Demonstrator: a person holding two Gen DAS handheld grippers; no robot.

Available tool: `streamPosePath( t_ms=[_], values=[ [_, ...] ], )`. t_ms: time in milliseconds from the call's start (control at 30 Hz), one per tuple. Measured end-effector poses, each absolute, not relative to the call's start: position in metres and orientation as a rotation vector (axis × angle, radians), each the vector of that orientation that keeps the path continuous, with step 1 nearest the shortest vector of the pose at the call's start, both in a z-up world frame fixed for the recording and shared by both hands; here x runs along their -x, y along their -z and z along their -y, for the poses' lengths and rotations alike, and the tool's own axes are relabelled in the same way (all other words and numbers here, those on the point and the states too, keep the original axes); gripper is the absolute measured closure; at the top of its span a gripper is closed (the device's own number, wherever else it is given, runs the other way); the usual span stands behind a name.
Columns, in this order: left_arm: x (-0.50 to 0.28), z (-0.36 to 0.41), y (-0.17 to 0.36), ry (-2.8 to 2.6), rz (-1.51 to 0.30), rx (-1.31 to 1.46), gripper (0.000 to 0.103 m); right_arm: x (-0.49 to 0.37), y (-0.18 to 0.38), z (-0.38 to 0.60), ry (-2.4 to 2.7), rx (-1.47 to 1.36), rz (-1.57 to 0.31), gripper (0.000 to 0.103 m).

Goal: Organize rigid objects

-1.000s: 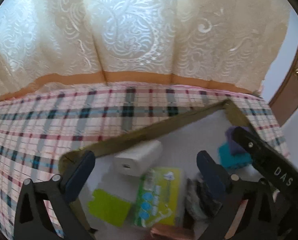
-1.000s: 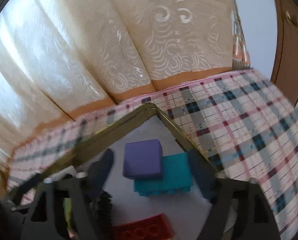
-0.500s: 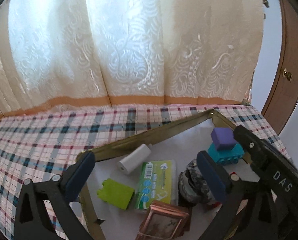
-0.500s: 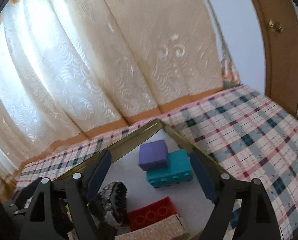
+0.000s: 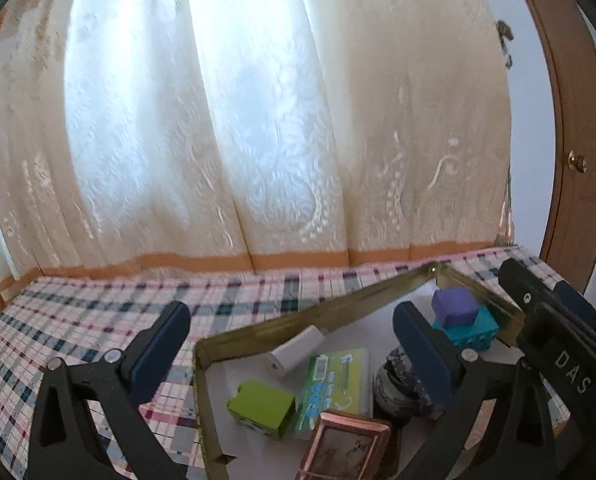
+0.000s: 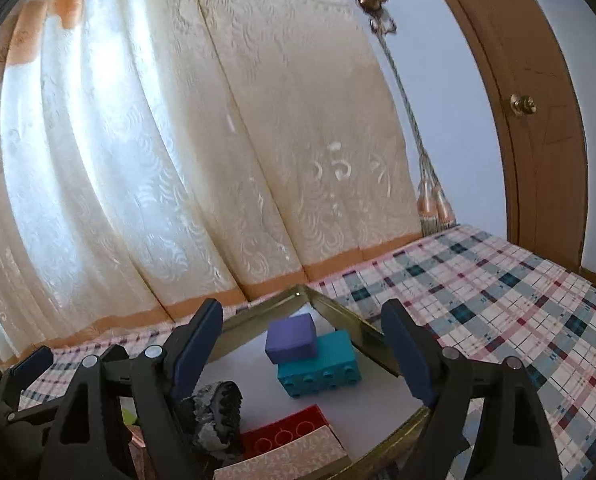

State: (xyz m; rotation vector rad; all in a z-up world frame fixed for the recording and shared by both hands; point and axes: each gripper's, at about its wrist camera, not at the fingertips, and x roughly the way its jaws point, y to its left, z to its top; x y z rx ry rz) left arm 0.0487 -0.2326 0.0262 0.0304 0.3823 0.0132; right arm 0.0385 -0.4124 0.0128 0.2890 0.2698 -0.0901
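A gold-rimmed tray (image 5: 298, 316) (image 6: 337, 312) lies on the plaid tablecloth. In it are a purple block (image 5: 453, 304) (image 6: 292, 338) on a teal brick (image 5: 473, 330) (image 6: 321, 368), a white charger (image 5: 294, 350), a green block (image 5: 262, 406), a green pack (image 5: 335, 384), a grey-black toy (image 5: 393, 388) (image 6: 214, 408), a copper-framed box (image 5: 345, 448), a red brick (image 6: 286, 432) and a pink patterned box (image 6: 286, 460). My left gripper (image 5: 290, 356) is open and empty above the tray's left part. My right gripper (image 6: 301, 356) is open and empty above the blocks.
The plaid tablecloth (image 5: 78, 320) (image 6: 517, 312) stretches left and right of the tray. Cream lace curtains (image 5: 238, 140) hang right behind the table. A wooden door (image 6: 537, 120) with a brass knob stands at the right. My right gripper's body (image 5: 557, 344) shows in the left wrist view.
Both grippers have risen and drawn back from the tray, staying open. More of the tray's contents and the curtains show now.
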Motion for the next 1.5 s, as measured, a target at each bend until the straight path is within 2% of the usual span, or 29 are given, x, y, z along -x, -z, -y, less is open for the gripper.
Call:
streamPosePath(
  t_ms=[133, 867, 1500],
  values=[
    [-0.033, 0.231, -0.029, -0.032, -0.317, -0.046, 0.0, -0.026, -0.015, 0.408, 0.097, -0.285, -0.237, 0.019],
    [-0.017, 0.211, -0.006, 0.064, -0.379, 0.013, 0.0, 0.005, -0.017, 0.38, 0.125, -0.137, -0.182, 0.019],
    [0.009, 0.19, -0.007, 0.078, -0.341, 0.023, 0.0, 0.04, -0.021, 0.363, 0.152, -0.089, -0.116, 0.018]
  ],
)
